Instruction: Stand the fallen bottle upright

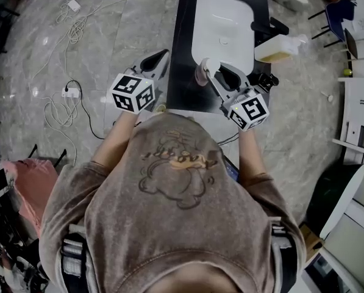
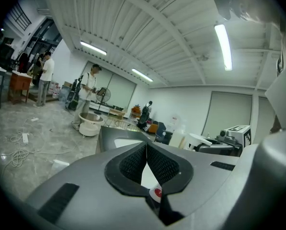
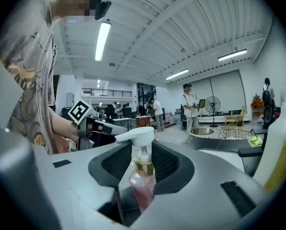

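Observation:
A small pump bottle (image 3: 142, 178) of pink liquid with a white pump head stands upright between the jaws of my right gripper (image 3: 143, 152), which is shut on its neck and body. The head view has the same bottle (image 1: 203, 71) held by the right gripper (image 1: 217, 73) over the near end of the black table (image 1: 182, 72). My left gripper (image 1: 153, 63) hovers at the table's left edge, apart from the bottle. Its jaws (image 2: 146, 146) are shut with their tips touching and nothing between them.
A white basin (image 1: 223, 29) lies on the table. A larger white bottle of yellow liquid (image 1: 278, 49) stands at the right (image 3: 280, 150). Black objects (image 1: 268, 78) sit near the table's right edge. Cables and a power strip (image 1: 69, 93) lie on the floor to the left. People stand far off.

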The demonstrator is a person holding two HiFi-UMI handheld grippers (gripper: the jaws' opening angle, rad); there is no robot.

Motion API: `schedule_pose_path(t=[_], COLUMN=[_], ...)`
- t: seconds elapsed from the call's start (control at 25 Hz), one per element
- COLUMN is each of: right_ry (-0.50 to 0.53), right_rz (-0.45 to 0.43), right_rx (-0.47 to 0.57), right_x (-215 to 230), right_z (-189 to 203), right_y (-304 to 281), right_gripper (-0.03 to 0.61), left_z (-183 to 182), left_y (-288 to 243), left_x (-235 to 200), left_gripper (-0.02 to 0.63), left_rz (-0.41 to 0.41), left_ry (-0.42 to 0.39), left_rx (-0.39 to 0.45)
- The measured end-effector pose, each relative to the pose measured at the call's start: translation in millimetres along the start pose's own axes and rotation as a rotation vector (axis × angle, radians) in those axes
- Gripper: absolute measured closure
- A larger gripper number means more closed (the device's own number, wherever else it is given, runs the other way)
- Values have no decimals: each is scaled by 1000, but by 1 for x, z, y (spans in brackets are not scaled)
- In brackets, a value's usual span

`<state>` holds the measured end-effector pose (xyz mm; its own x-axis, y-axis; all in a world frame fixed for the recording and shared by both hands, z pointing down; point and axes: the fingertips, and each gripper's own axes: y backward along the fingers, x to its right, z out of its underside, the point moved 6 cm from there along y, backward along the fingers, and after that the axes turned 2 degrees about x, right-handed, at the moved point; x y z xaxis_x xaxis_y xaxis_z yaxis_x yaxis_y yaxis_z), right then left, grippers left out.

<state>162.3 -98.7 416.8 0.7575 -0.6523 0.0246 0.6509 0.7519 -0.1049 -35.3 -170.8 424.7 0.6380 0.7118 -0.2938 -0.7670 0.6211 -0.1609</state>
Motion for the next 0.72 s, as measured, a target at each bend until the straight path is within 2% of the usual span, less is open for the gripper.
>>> schedule_pose_path(t=[0.24, 0.72], right_ry=[-86, -144], right_rz=[64, 131], right_rx=[30, 81], right_x=[0, 0], right_z=[5, 8], right_y=[13, 25], right_gripper=[445, 433], left_z=[3, 8], left_y=[-8, -24], left_x=[6, 20], left_gripper=[594, 594], left_rz=[32, 102], left_ry=[-1, -5], left_rx=[-12, -42])
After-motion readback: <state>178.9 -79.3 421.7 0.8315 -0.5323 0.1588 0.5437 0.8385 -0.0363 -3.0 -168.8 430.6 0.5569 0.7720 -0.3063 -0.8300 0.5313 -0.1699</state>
